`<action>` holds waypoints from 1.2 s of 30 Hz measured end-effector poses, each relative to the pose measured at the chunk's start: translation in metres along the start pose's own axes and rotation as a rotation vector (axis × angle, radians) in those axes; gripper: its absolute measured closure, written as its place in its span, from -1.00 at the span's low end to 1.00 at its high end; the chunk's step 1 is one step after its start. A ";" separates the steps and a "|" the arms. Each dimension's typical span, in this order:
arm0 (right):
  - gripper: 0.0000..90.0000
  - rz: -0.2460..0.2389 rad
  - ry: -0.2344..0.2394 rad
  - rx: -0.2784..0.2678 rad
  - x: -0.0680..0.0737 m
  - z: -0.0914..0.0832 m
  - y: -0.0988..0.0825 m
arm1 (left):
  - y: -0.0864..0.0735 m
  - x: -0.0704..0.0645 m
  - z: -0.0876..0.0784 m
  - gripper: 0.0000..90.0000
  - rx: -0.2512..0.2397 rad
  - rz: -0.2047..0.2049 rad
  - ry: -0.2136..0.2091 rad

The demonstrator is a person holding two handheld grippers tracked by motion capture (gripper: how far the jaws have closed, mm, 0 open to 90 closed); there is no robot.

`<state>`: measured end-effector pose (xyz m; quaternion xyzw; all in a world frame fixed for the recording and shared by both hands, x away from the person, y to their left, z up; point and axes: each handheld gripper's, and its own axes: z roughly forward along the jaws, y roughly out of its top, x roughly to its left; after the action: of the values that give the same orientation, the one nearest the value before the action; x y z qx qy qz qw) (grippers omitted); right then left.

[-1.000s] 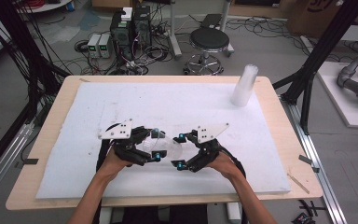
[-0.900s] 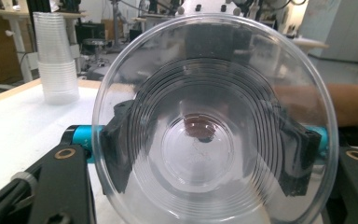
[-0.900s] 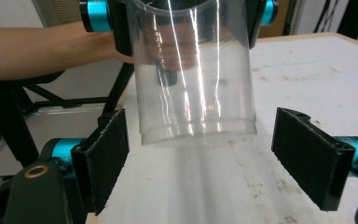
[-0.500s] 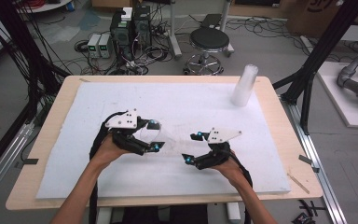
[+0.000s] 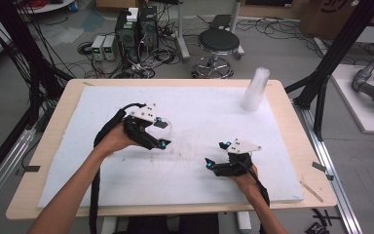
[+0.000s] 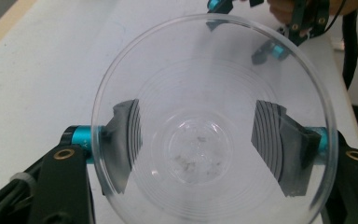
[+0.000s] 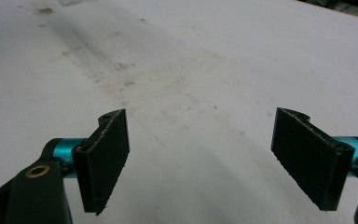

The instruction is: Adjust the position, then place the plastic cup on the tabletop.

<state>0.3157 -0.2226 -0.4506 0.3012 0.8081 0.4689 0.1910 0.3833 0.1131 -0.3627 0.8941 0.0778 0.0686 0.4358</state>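
While the left gripper (image 5: 160,134), arm reaching forward, clamps a clear plastic cup (image 6: 214,126) between its jaws above the white foam board (image 5: 78,161), the right gripper (image 5: 216,155) rests nearby, jaws apart and empty.

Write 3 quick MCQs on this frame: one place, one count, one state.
1. Where does the cup stack stand?
A. the board's far right corner
B. the board's near left corner
C. on the stool

2. How many clear cups are held in a tool?
A. none
B. one
C. three

3. What state is the right tool in?
A. shut on a cup
B. shut, empty
C. open, empty

Answers:
1 A: the high view shows it at the far right of the white board.
2 B: one cup sits between the left tool's jaws.
3 C: its jaws stand wide apart over bare board.
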 end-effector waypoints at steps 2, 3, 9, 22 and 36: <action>-0.57 0.021 -0.013 0.009 -0.002 -0.001 -0.004 | 0.004 0.004 0.002 -0.27 0.031 0.013 -0.006; -0.57 0.028 -0.020 0.002 -0.003 -0.002 -0.004 | 0.006 0.007 0.003 -0.27 0.048 0.014 -0.010; -0.57 0.058 -0.026 -0.001 -0.007 -0.004 -0.006 | 0.013 0.013 0.007 -0.27 0.091 0.019 -0.005; -0.57 0.047 -0.018 0.002 -0.007 -0.004 -0.006 | 0.014 0.015 0.013 -0.27 0.111 0.004 0.019; -0.57 0.065 -0.005 0.014 -0.008 -0.003 -0.006 | 0.001 0.028 0.050 -0.29 0.193 -0.064 0.044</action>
<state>0.3179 -0.2324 -0.4542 0.3298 0.8005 0.4685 0.1757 0.4204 0.0793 -0.3907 0.9273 0.1219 0.0664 0.3476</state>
